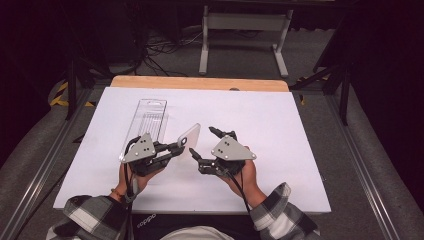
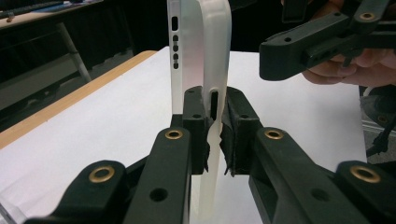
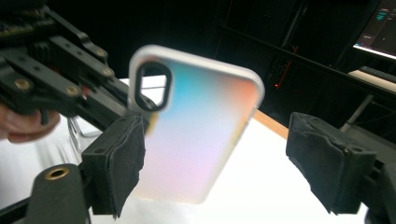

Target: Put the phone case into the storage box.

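A translucent frosted phone case (image 1: 190,136) with a dark camera cut-out is held above the white sheet. My left gripper (image 1: 179,146) is shut on one long edge of it. In the left gripper view the case (image 2: 201,56) stands edge-on, pinched between the pads of that gripper (image 2: 215,116). My right gripper (image 1: 202,141) is open just right of the case, jaws pointing at it. In the right gripper view the case's back (image 3: 196,135) faces me between the wide-apart pads of that gripper (image 3: 224,158); the right pad stands clear of it and the left pad overlaps its edge.
A clear plastic blister package (image 1: 150,117) lies on the white sheet (image 1: 280,130) behind the left hand. The wooden table edge (image 1: 200,82) runs along the back, with a white stand and cables on the floor beyond.
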Demonstrator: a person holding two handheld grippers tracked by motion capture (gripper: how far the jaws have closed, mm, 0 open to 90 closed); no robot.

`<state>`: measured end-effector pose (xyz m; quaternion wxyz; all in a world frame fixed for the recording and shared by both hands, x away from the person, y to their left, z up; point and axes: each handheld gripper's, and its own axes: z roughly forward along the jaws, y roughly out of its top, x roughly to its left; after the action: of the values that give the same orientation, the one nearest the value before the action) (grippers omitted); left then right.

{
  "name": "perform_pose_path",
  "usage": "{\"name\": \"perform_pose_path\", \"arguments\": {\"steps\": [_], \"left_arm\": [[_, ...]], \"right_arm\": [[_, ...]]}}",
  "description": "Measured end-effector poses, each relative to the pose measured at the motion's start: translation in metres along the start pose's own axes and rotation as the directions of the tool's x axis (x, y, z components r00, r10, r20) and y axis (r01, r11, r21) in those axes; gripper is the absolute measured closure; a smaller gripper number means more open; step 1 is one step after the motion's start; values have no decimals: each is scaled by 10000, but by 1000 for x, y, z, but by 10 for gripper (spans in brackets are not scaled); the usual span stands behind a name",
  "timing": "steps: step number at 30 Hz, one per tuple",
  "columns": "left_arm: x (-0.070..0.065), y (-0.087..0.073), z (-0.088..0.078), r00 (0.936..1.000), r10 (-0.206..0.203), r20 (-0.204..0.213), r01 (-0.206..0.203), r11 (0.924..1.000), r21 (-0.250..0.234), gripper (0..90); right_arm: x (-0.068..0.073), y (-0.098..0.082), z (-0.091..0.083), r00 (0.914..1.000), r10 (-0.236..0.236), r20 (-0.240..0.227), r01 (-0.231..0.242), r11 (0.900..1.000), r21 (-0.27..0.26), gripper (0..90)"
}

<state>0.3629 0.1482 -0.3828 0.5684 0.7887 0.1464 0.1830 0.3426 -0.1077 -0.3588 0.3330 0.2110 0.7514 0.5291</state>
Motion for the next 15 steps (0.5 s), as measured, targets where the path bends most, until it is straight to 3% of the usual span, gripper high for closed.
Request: {"name": "perform_pose_path", "arguments": {"steps": [5, 15], "left_arm": [[1, -2, -6, 10000, -80, 9, 80, 10000, -9, 814], [5, -2, -13, 9999, 27, -110, -26, 10000, 29, 815]], "right_arm": [[-7, -9, -6, 9996, -269, 66, 269, 9996, 14, 259], [-22, -21, -13, 9993, -144, 347, 136, 9996, 227, 250]]}}
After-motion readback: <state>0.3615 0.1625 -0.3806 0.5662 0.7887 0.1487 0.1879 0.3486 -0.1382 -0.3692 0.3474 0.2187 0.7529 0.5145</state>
